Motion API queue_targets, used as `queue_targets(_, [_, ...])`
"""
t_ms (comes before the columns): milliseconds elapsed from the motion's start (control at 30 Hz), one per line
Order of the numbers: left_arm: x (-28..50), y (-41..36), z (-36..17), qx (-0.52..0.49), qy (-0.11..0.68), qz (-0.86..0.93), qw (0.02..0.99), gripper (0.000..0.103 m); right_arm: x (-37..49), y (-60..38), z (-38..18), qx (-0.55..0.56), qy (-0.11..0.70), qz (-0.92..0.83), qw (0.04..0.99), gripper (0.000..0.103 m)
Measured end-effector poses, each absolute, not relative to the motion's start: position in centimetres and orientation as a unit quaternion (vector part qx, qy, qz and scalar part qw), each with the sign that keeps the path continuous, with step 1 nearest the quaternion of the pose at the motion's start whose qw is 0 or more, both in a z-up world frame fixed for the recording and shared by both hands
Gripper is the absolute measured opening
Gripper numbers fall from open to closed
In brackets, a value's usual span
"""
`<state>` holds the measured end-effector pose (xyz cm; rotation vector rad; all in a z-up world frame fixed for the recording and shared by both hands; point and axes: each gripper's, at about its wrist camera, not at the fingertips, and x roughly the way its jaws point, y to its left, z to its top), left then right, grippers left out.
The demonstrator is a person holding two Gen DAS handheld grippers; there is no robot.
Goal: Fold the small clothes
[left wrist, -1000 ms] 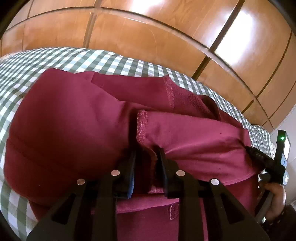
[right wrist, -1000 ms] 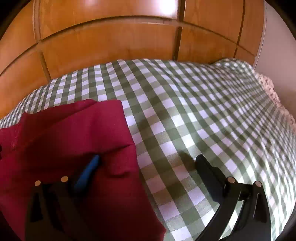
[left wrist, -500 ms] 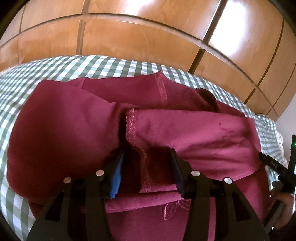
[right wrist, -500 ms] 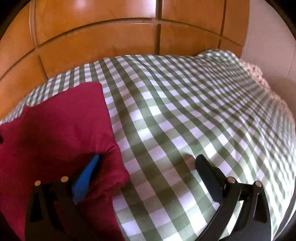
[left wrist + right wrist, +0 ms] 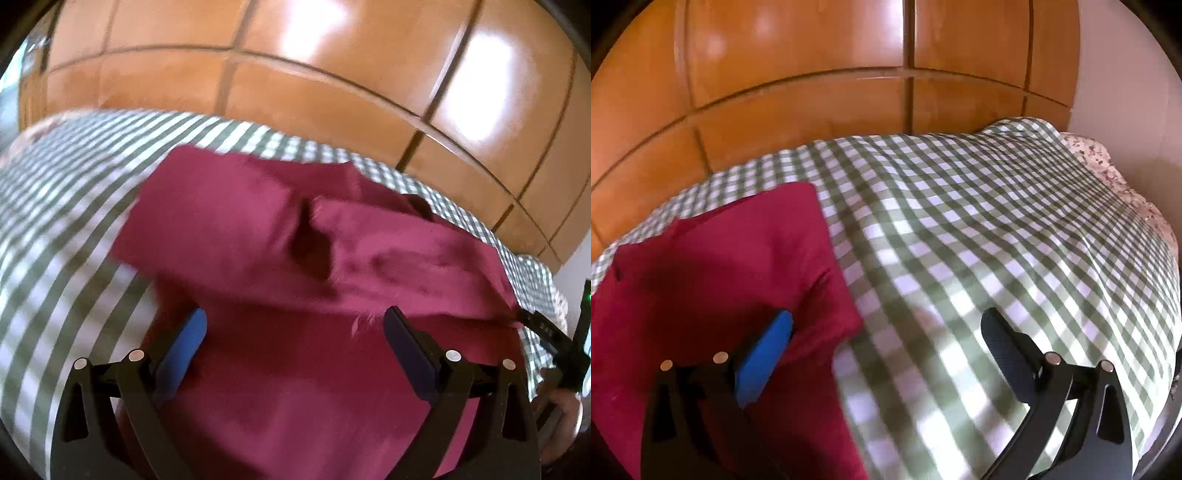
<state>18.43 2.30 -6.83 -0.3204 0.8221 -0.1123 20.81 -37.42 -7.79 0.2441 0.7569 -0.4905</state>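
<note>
The red garment [image 5: 280, 258] is laid out folded on the green checked cloth [image 5: 979, 236], with wooden panels [image 5: 798, 55] seen right behind it. The left gripper [image 5: 295, 332] is held wide open just above the fabric, nothing pinched between its fingers. The right gripper [image 5: 886, 332] is spread wide too, its blue pad [image 5: 764, 354] over the garment's right edge, the other finger over bare cloth.

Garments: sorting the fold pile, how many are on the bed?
1: a maroon garment on the checked bedcover, below the left gripper. Others may be hidden.
</note>
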Motion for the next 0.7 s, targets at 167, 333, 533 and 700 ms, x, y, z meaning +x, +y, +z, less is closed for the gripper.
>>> queue_targets(167, [15.3,3.1,-6.4,-0.155,0.384,-0.065,0.908,0.096,18.8,-35.1,-7.6,0.1,0.39,-0.182,0.897,0.101])
queue_targets(333, [12.8,2.7,-6.5,-0.12,0.389,-0.068,0.911,0.097,16.4,-33.2,-7.6,0.055,0.399,-0.166,0.9,0.101])
queue_targets(533, [9.5,2.7,-6.4,-0.076,0.374,-0.114,0.917,0.098,12.4,-33.7,-8.5,0.094,0.404,-0.087,0.906,0.101])
queue_targets(700, [7.1,4.8,-6.1,-0.095,0.378,-0.127,0.912,0.098,8.6,-37.7,-10.0,0.237,0.404,-0.002,0.884,0.101])
